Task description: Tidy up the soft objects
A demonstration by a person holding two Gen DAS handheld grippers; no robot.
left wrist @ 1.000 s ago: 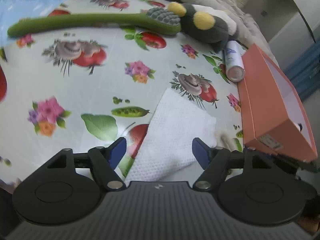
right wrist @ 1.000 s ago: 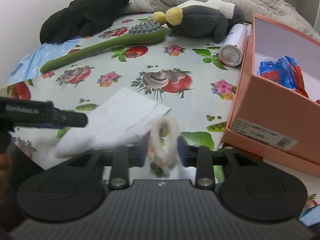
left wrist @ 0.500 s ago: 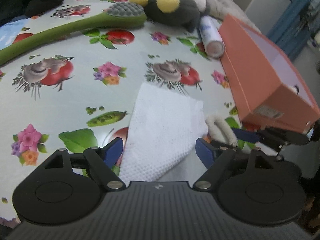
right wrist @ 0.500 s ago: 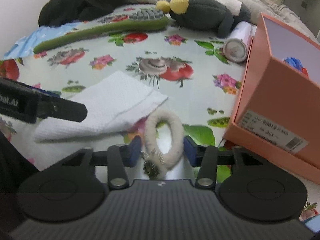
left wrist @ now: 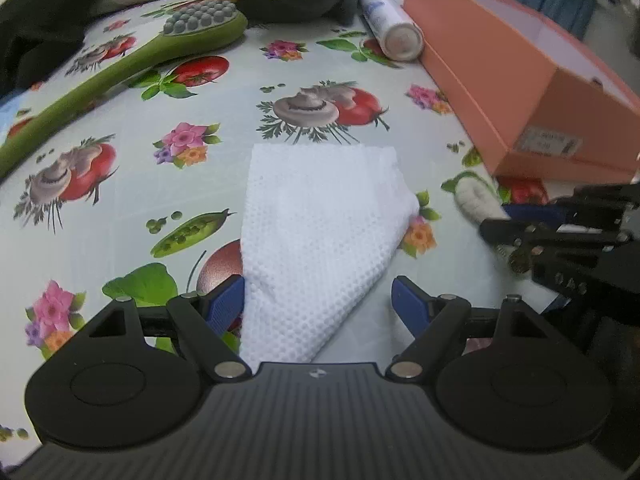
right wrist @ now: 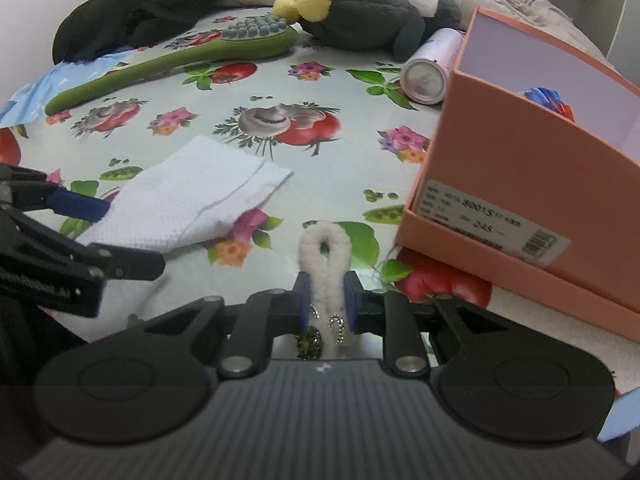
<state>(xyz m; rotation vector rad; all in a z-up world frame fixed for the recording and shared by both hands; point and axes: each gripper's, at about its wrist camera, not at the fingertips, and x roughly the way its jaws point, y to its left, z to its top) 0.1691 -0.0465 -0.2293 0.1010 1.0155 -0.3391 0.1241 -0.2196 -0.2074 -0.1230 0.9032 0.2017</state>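
A white textured cloth (left wrist: 316, 236) lies folded on the flowered tablecloth; it also shows in the right wrist view (right wrist: 188, 204). My left gripper (left wrist: 318, 304) is open, its blue fingertips either side of the cloth's near end. My right gripper (right wrist: 326, 296) is shut on a fluffy white hair tie (right wrist: 326, 252) with a small charm; the tie shows at the right of the left wrist view (left wrist: 476, 198). An orange open box (right wrist: 532, 184) stands just right of it, with a blue and red packet inside.
A green long-handled brush (right wrist: 176, 64), a dark plush toy with yellow pompoms (right wrist: 360, 16), a white spray can (right wrist: 432, 68) and a black garment (right wrist: 132, 8) lie at the back. A grey quilt lies beyond them.
My right gripper closed on the hair tie, squeezing it flat. My left gripper moved forward and turned right, with the cloth now between its open fingers.
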